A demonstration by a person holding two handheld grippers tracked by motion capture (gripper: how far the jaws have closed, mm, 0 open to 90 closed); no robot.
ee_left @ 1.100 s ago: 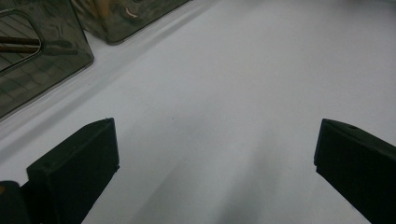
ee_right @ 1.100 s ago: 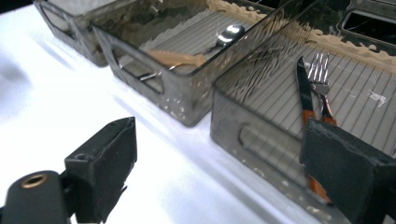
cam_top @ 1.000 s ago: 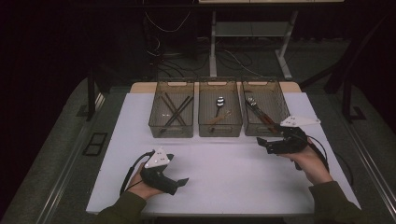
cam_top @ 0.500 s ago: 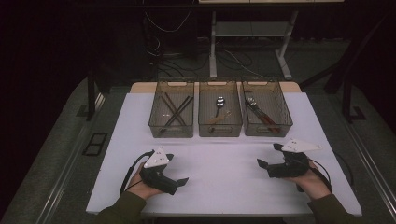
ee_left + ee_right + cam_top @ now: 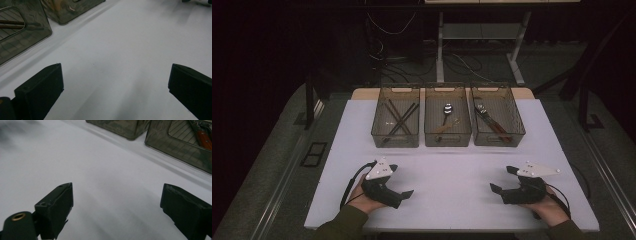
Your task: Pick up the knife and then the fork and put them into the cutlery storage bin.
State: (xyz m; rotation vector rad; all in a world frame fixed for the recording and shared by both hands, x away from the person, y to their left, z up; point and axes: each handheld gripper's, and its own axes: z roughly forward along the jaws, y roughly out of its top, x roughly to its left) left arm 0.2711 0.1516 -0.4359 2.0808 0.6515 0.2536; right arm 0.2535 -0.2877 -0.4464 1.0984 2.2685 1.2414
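Both grippers rest low over the white table (image 5: 452, 165) near its front edge, each held in a hand. My left gripper (image 5: 401, 181) is at the left, jaws open and pointing right; in the left gripper view the left gripper (image 5: 115, 87) has only bare tabletop between its jaws. My right gripper (image 5: 503, 180) is at the right, jaws open and pointing left; in the right gripper view the right gripper (image 5: 117, 205) is likewise empty.
Three clear bins stand in a row at the back of the table: the left bin (image 5: 395, 141) holds dark chopsticks (image 5: 399, 119), the middle bin (image 5: 447, 140) a spoon (image 5: 447, 109), the right bin (image 5: 501, 141) brown-handled cutlery (image 5: 492, 122). Table legs and cables lie beyond.
My right gripper has come down and back from in front of the right bin to the near right part of the table. My left gripper has stayed put.
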